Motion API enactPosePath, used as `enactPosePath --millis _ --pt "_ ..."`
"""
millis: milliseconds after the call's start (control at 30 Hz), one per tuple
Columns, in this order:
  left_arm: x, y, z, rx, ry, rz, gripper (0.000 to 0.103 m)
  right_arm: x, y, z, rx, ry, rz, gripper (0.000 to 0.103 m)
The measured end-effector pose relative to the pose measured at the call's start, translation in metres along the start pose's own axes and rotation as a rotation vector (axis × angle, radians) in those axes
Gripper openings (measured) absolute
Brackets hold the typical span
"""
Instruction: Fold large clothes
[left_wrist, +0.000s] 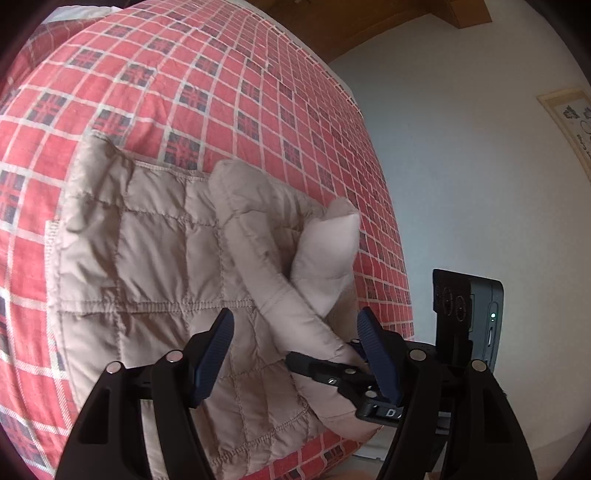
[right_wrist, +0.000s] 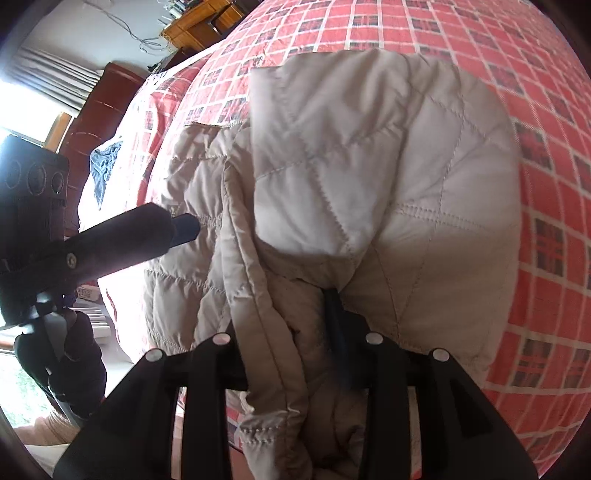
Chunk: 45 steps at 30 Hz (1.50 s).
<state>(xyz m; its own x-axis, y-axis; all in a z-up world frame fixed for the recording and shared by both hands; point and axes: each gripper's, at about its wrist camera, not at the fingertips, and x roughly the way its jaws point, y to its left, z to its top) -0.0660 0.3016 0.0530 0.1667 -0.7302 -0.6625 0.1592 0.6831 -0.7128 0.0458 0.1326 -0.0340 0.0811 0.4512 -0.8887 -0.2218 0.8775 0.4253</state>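
item: beige quilted puffer jacket (left_wrist: 155, 258), lying on the red plaid bedspread (left_wrist: 221, 92) near its edge; risk: the bunched padded fabric may slip from your right gripper (right_wrist: 295, 332) mid-fold, or the crossed sleeve (left_wrist: 295, 306) may spring back, since slick puffy fill resists creasing. right gripper: clenched on a thick gather of the jacket's edge. left gripper (left_wrist: 295, 347): jaws wide apart, holding nothing, hovering just above the sleeve.

Your frames: daylight, even; window (right_wrist: 22, 107) glare blown out at left of right view; strong fisheye bending, dark corners, mild blur.
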Motion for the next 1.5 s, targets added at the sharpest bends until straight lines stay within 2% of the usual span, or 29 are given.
enactPosePath --millis 267,400,467,533,600,667,733,800,867,933,1000,1133,1333,1500 --pt "0.045 -0.008 0.017 0.039 0.069 0.030 0.070 -0.007 -0.012 -0.005 0.010 -0.019 0.039 0.035" --pt "0.064 -0.008 0.026 0.030 0.072 0.060 0.068 -0.018 -0.015 -0.009 -0.009 -0.040 0.060 0.045" --pt "0.070 -0.004 0.028 0.020 0.077 0.055 0.055 -0.027 -0.013 -0.011 -0.011 -0.056 0.073 0.049" --pt "0.076 0.000 0.030 -0.007 0.082 0.043 0.048 -0.042 -0.014 -0.014 -0.018 -0.072 0.089 0.051" --pt "0.079 0.001 0.032 -0.004 0.079 0.051 0.045 -0.063 -0.017 -0.018 -0.016 -0.094 0.126 0.059" --pt "0.080 0.001 0.032 0.003 0.079 0.051 0.044 -0.088 -0.026 -0.023 -0.007 -0.129 0.158 0.060" --pt "0.080 0.001 0.031 0.011 0.075 0.048 0.042 -0.106 -0.037 -0.027 0.012 -0.162 0.150 0.060" --pt "0.080 -0.001 0.031 0.019 0.064 0.040 0.035 -0.118 -0.056 -0.031 0.047 -0.186 0.098 0.060" --pt "0.077 -0.007 0.030 0.047 0.042 0.022 0.023 -0.118 -0.073 -0.029 0.096 -0.191 0.058 0.060" --pt "0.074 -0.022 0.029 0.111 0.019 0.009 0.017 -0.111 -0.099 -0.034 0.180 -0.192 0.037 0.059" --pt "0.067 -0.038 0.029 0.165 -0.002 -0.027 0.014 -0.107 -0.124 -0.040 0.251 -0.200 0.028 0.059" --pt "0.046 -0.059 0.033 0.203 -0.027 -0.140 0.011 -0.102 -0.150 -0.049 0.331 -0.212 0.049 0.059" --pt "-0.006 -0.060 0.040 0.232 -0.089 -0.209 0.011 -0.102 -0.138 -0.046 0.299 -0.222 0.088 0.060" --pt "-0.047 -0.018 0.045 0.199 -0.126 -0.221 0.011 -0.093 -0.108 -0.038 0.225 -0.193 0.128 0.062"
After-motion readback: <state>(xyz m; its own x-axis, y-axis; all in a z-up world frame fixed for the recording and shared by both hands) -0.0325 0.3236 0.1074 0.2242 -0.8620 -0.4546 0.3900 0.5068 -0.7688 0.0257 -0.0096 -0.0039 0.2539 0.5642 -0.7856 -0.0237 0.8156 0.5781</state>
